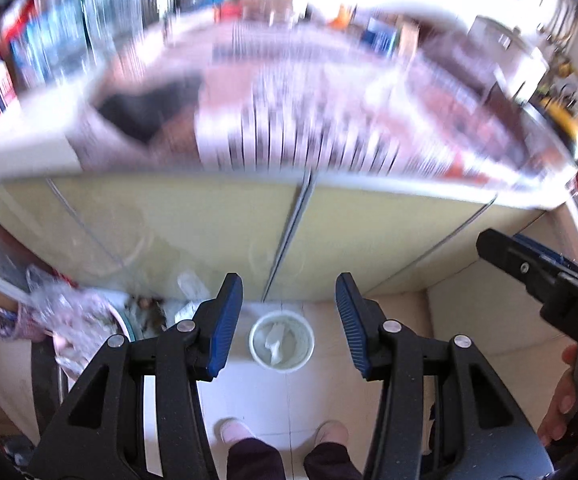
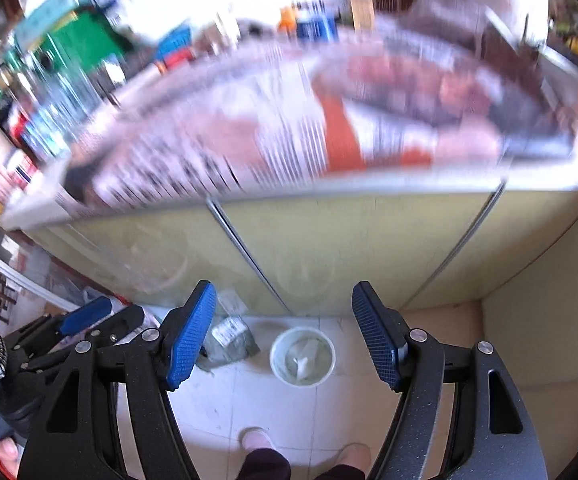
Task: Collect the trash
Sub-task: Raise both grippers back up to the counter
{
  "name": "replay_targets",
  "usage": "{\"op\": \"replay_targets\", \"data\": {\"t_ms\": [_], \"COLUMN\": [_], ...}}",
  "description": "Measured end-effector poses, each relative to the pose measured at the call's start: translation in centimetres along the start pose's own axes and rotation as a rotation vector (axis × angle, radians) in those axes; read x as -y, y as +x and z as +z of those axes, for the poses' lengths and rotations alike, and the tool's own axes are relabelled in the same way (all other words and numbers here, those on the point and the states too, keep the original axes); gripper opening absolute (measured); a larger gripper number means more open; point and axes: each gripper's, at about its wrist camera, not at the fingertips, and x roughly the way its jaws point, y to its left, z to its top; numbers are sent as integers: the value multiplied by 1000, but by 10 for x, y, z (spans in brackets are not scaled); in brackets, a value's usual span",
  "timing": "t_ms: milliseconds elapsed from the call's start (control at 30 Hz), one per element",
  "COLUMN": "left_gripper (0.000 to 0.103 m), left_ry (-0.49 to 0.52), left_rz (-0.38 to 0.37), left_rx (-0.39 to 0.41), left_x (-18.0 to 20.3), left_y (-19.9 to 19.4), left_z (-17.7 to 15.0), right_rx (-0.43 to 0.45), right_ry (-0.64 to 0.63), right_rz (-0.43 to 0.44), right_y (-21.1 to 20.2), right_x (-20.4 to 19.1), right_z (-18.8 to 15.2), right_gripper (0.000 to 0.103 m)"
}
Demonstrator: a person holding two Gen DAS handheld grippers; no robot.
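Pale yellow cabinet doors (image 1: 217,224) below a blurred, newspaper-covered counter (image 2: 289,128).

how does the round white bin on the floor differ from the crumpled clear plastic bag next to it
The round white bin stands upright with its mouth open upward; the crumpled clear plastic bag lies flat and shapeless on the tiles. The bin is rigid and opaque white; the bag is soft, see-through and greyish. The bin holds crumpled pale scraps. Both sit on the floor before the pale yellow cabinet.

Pale tiled floor (image 1: 249,396) below yellow-green cabinet doors (image 1: 193,224), brightly lit.
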Motion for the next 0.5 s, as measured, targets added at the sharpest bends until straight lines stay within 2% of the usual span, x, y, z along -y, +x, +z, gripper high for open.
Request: {"op": "replay_targets", "data": {"t_ms": [133,233,400,500], "left_gripper": [49,54,61,70], "left_ry": [31,64,73,83], "left_rz": [-19,-35,-41,-51], "left_rx": [91,156,256,307], "left_x": [-1,2,-6,-6], "left_y": [-59,-98,-142,-160], "left_z": [35,60,86,101], "right_rx": [82,152,277,339], "right_ry": [9,14,29,50], "right_rz": [-19,-42,-83,-91], "right_y": [-51,-85,-127,-145], "right_x": [-23,-38,-56,-58], "right_z": [25,44,65,72], "right_gripper": [67,69,74,79]}}
